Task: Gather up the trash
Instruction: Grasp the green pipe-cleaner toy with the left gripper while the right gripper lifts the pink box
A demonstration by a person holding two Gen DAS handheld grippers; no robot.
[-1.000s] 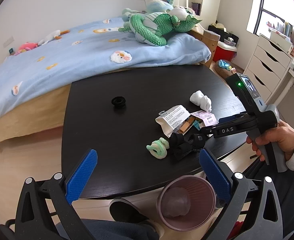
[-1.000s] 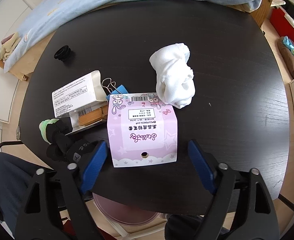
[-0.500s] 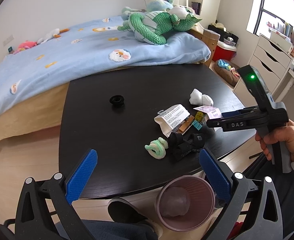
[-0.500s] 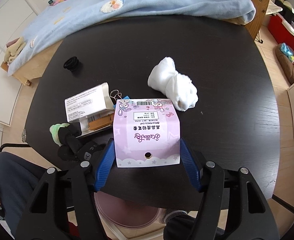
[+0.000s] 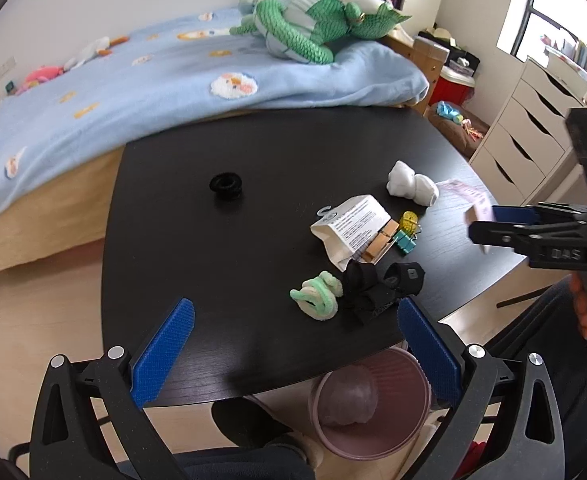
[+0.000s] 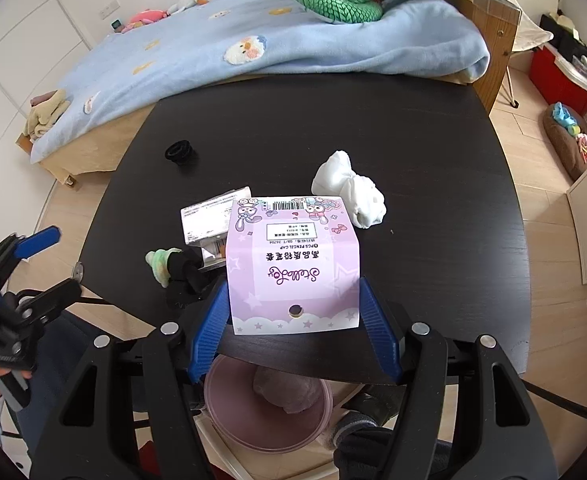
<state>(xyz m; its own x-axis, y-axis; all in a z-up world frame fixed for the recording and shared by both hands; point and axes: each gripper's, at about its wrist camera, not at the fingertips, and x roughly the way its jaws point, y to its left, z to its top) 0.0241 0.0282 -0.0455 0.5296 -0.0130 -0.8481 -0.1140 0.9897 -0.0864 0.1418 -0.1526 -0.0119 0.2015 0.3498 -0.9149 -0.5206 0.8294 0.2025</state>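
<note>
My right gripper (image 6: 295, 320) is shut on a pink printed card package (image 6: 295, 272) and holds it lifted above the black table's (image 6: 433, 160) near edge; the package also shows in the left wrist view (image 5: 467, 194). A pink bin (image 6: 267, 412) with a crumpled wrapper inside stands on the floor just below; it also shows in the left wrist view (image 5: 369, 400). My left gripper (image 5: 293, 344) is open and empty above the table's near edge. A crumpled white tissue (image 6: 349, 188) and a white paper package (image 5: 351, 226) lie on the table.
On the table lie a green hair tie (image 5: 317, 296), black fabric pieces (image 5: 377, 284), a wooden clothespin (image 5: 381, 242), a teal binder clip (image 5: 405, 242), a yellow clip (image 5: 408, 221) and a black ring (image 5: 225, 185). A bed with a blue blanket (image 5: 173, 80) stands behind; white drawers (image 5: 533, 128) are at the right.
My right gripper has closed on the pink package and lifted it off the table toward the near edge. The left gripper has stayed nearly still and open.
</note>
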